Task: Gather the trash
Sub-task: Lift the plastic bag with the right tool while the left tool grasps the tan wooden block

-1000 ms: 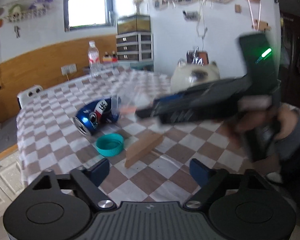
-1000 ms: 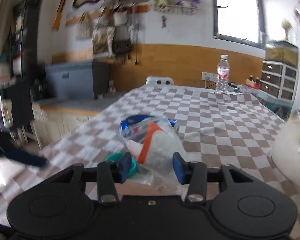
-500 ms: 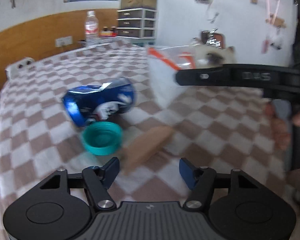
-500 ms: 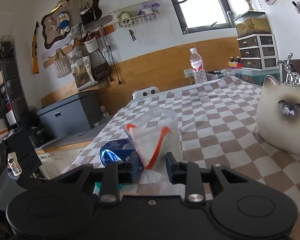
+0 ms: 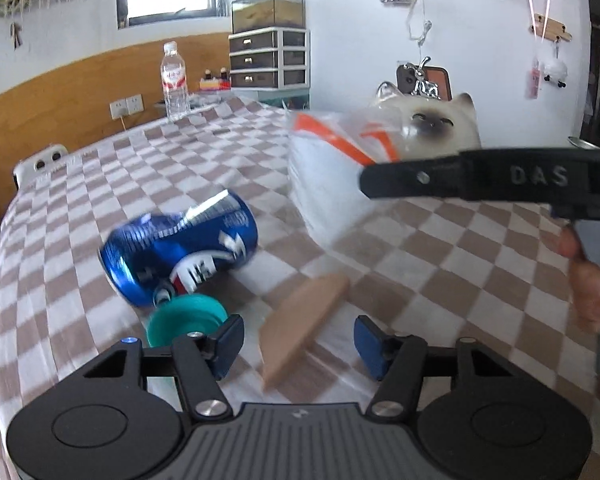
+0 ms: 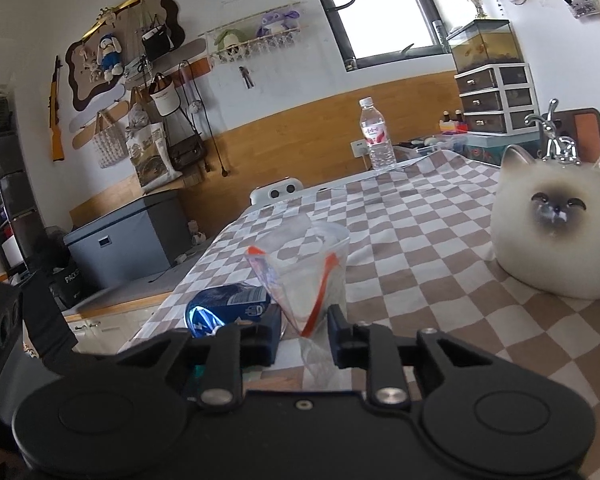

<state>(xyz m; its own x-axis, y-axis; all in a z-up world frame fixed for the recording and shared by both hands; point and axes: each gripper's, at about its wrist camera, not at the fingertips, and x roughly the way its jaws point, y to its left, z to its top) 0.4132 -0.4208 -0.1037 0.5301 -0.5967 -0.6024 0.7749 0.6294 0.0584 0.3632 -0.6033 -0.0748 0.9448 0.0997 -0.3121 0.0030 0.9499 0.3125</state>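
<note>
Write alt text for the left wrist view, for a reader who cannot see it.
The open left tool hovers low over a brown-and-white checked tablecloth, with a tan wooden block between its blue fingertips. A dented blue soda can lies beside a teal plastic cap. The right tool holds up a clear orange-striped plastic bag.

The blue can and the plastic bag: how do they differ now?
The blue can lies on its side on the checked tablecloth; the plastic bag hangs lifted, pinched by the right gripper. The can is opaque and rigid-looking; the bag is clear with orange stripes.
</note>
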